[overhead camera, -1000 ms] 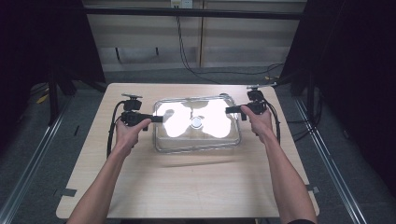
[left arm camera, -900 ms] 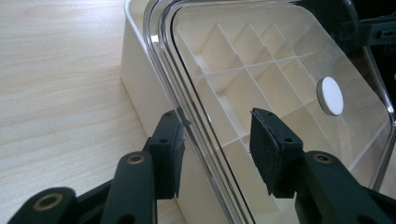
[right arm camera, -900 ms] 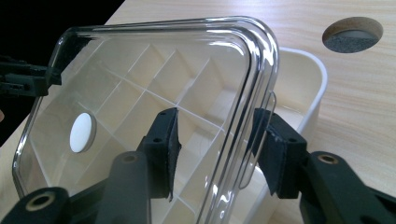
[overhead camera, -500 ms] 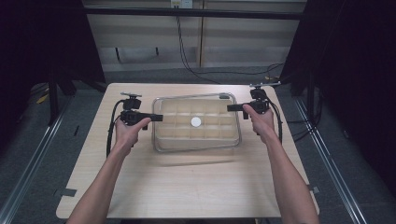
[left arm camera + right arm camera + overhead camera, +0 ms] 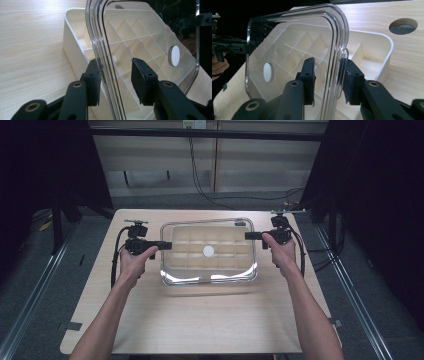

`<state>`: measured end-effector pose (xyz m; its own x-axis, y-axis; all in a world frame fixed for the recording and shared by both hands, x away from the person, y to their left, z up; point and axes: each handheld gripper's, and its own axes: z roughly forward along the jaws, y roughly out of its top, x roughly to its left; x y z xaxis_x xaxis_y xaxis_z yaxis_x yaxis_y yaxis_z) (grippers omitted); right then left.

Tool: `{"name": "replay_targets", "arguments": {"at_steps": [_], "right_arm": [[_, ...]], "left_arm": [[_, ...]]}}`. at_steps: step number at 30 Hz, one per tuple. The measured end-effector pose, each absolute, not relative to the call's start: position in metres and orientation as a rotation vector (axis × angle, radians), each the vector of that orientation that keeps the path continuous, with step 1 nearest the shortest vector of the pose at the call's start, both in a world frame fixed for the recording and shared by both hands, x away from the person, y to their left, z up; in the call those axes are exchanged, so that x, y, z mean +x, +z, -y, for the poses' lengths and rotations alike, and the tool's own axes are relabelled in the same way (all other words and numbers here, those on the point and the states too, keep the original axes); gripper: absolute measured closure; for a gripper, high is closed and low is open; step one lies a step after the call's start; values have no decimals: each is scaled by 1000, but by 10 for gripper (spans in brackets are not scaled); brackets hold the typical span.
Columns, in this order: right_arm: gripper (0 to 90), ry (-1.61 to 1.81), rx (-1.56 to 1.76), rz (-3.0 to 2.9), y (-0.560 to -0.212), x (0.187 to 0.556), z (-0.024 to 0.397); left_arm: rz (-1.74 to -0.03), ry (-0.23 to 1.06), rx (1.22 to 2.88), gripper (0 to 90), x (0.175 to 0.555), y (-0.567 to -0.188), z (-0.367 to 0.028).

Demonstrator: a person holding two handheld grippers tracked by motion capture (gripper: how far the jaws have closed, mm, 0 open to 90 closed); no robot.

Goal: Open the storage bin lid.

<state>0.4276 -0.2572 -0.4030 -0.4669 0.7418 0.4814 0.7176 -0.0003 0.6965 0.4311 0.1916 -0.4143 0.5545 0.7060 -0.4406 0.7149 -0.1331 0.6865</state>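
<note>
High view: both grippers' jaws have just been closing on the clear plastic rounded-rectangle lid (image 5: 208, 251), left gripper (image 5: 167, 245) & right gripper (image 5: 248, 236) gripping opposite edges, lid now tilted, near edge dropped vs a sec ago, coming off the cream compartment tray (image 5: 72, 45).

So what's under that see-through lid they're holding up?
Under the clear lid sits a cream box split into many little compartments. Those visible through the lid look empty; the lid's white round spot and glare hide a few.
</note>
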Motion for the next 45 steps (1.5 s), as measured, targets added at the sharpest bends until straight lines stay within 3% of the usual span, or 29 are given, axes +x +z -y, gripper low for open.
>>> {"name": "replay_targets", "arguments": {"at_steps": [22,45], "right_arm": [[685,1474,1624,-2176,-394,405,254],[700,1529,1621,-2147,-393,383,251]], "left_arm": [[-1124,8,1831,666,417,-408,-196],[-1100,35,1836,667,405,-399,-202]]}}
